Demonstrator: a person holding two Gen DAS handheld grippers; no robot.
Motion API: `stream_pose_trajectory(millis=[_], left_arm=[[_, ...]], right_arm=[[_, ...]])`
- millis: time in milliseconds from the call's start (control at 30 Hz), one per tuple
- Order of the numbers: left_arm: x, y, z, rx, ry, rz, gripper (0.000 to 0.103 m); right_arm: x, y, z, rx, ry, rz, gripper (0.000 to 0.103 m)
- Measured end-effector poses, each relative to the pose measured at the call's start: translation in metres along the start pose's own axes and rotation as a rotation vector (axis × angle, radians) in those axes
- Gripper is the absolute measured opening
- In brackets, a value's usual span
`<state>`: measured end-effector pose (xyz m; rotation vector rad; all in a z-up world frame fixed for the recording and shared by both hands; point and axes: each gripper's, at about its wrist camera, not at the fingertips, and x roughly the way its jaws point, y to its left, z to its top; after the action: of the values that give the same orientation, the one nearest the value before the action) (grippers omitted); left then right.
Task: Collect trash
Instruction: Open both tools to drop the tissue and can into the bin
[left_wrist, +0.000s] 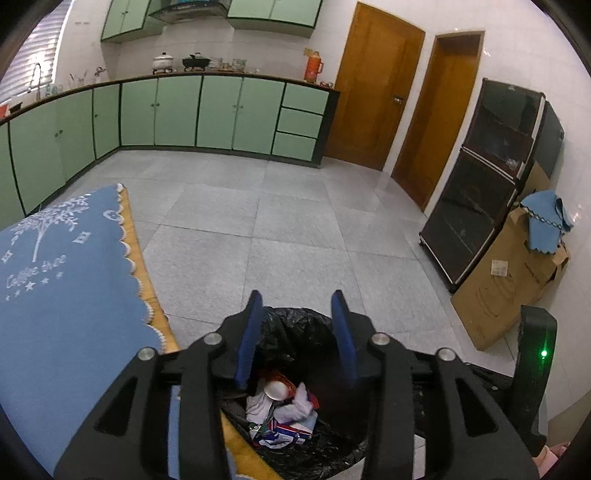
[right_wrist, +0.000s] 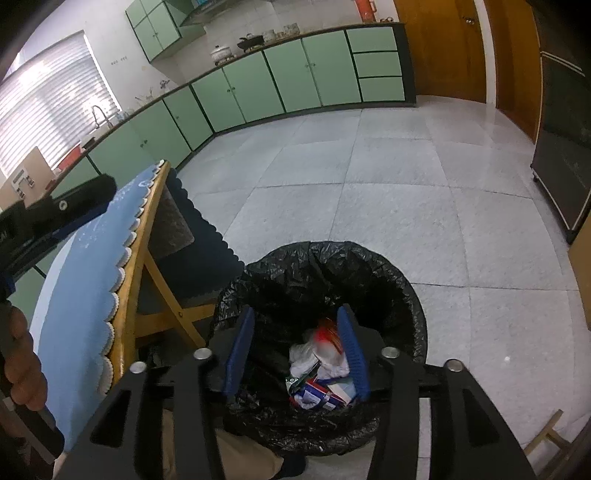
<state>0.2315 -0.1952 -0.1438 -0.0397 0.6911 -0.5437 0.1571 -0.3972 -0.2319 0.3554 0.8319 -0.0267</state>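
A bin lined with a black bag (right_wrist: 369, 266) stands on the floor beside the table; it also shows in the left wrist view (left_wrist: 295, 325). Inside lies trash (right_wrist: 321, 373): crumpled white tissue, a red wrapper and a blue-and-white carton. The same trash (left_wrist: 284, 410) shows in the left wrist view with a round cup. My left gripper (left_wrist: 298, 306) is open and empty above the bin. My right gripper (right_wrist: 295, 321) is open and empty above the bin, with the trash below between its fingers.
A wooden table with a blue cloth (left_wrist: 66, 277) stands left of the bin; it also shows in the right wrist view (right_wrist: 92, 277). Green cabinets (left_wrist: 221, 110) line the far wall. A dark cabinet (left_wrist: 480, 184) and a cardboard box (left_wrist: 509, 277) stand at right.
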Motion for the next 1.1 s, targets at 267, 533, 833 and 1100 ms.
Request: stream_pose_trajectory(millis=[267,533,833,1100], left_arm=[[-0.048,0.015,0.000,-0.021,-0.045,0.080,0.060],[-0.118,0.026,-0.003,-0.057,-0.079,0.178,0.073],[-0.189,0.019,-0.008,-0.074,-0.127,0.255,0.081],[-0.234,0.010,-0.019,-0.084,-0.173,0.266,0.084]], right_arm=[[-0.036,0.016,0.015,0.006,-0.070,-0.040,0.095],[-0.084,0.053,0.023,-0.046,-0.100,-0.004,0.097],[-0.148,0.097,0.020,-0.123,-0.156,0.024,0.097],[-0.198,0.120,0.012,-0.180,-0.209,0.003,0.097]])
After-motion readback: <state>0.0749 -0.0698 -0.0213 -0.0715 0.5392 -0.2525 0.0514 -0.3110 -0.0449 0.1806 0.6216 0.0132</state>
